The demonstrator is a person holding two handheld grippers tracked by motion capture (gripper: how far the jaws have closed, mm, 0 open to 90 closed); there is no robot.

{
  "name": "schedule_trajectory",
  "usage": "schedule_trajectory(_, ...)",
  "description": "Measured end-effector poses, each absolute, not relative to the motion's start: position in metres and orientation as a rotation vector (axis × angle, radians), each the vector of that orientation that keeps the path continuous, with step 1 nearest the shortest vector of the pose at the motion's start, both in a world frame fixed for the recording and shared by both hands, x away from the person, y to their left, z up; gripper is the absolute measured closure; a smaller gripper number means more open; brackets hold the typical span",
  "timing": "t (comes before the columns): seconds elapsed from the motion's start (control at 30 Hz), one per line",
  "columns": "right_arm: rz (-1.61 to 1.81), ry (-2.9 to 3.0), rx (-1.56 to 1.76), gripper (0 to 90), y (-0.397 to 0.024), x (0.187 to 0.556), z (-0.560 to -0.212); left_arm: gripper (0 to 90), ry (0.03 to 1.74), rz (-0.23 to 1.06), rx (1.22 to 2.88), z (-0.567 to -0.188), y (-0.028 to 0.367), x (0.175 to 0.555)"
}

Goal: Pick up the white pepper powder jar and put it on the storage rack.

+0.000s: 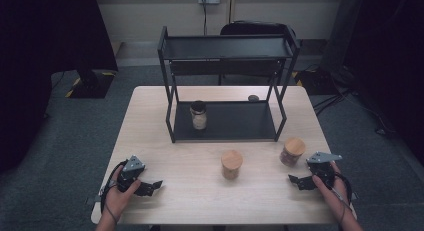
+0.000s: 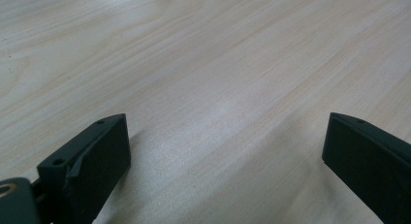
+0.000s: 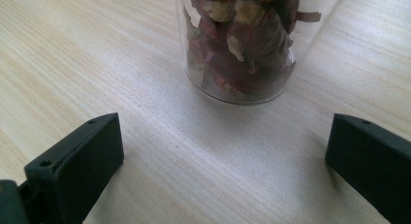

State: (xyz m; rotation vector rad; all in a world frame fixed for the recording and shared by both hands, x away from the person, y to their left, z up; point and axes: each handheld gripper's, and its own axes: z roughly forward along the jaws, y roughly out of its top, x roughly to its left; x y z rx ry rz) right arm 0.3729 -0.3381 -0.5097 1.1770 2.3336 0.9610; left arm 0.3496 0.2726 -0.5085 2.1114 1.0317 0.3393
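We begin with the pale wooden table (image 1: 165, 116), which takes up the middle of the high view, and the black two-tier metal rack (image 1: 225, 81) standing on its far half. On the rack's lower shelf, left of centre, stands a dark-lidded glass jar of pale contents (image 1: 198, 115).

In front of the rack, lower centre of the frame, stands a cork-lidded jar of light contents (image 1: 232, 164). To its right is our likely target, the cork-lidded clear glass jar of reddish dried pieces (image 1: 292, 151); in the right gripper view its base sits at upper centre (image 3: 242, 64), just ahead of the jaws.

The right tongs (image 1: 300, 181) lie at lower right, jaws spread wide and holding nothing, close to that jar. The left tongs (image 1: 150, 186) rest at lower left, equally wide open and empty, over bare wood.

We judge the step to be the approach. We should slide the right tongs forward, low and level, until the jar stands centred between the jaws, then close on the glass body below the lid. Glass is slick, so we squeeze firmly and lift straight up.
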Motion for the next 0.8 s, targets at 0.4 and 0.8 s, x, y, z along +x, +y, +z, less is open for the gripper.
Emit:
schedule_trajectory(0.4,0.961,2.337,1.174,0.0,-0.3383,0.3729,-0.5096,0.2,0.985,0.405,2.179,-0.5107,0.2735,0.3451)
schedule_trajectory(0.8,0.960,2.331,1.182,0.0,-0.3385,0.3723,-0.5095,0.1,0.973,0.404,2.172,-0.5116,0.2747,0.3450)
